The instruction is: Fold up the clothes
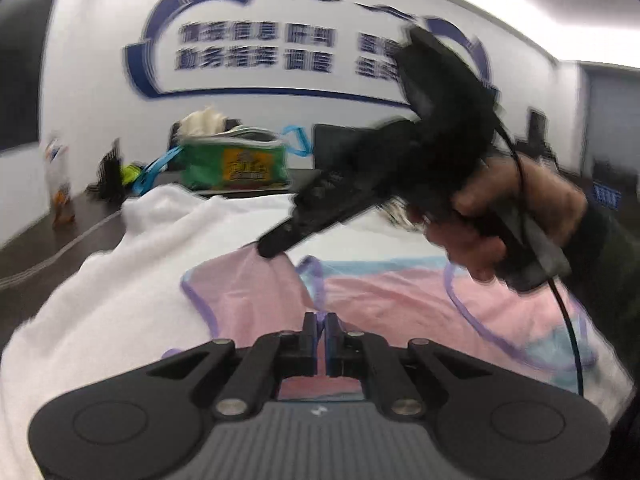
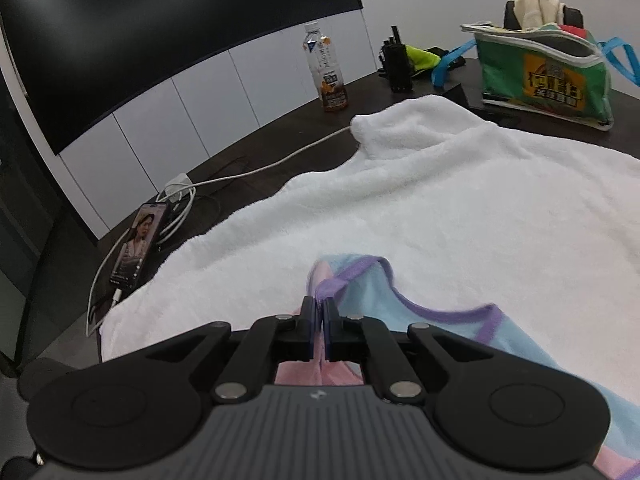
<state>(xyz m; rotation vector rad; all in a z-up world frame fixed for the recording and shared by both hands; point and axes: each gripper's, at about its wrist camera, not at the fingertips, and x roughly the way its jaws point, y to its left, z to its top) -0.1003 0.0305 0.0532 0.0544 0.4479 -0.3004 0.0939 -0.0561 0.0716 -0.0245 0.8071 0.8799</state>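
Observation:
A pink and light-blue garment with purple trim (image 1: 400,300) lies on a white fluffy blanket (image 1: 120,300). My left gripper (image 1: 320,320) is shut on the garment's purple-trimmed edge. In the left wrist view the right gripper (image 1: 272,250), held by a hand, pinches another part of the pink cloth further away. In the right wrist view my right gripper (image 2: 319,304) is shut on the garment (image 2: 400,300) near a purple-trimmed strap, over the white blanket (image 2: 440,200).
A green bag (image 2: 544,76) stuffed with cloth stands at the back on the dark table (image 2: 260,140). A drink bottle (image 2: 326,68), black radios (image 2: 396,64), a phone (image 2: 138,244) and white charger cables (image 2: 240,172) lie to the left of the blanket.

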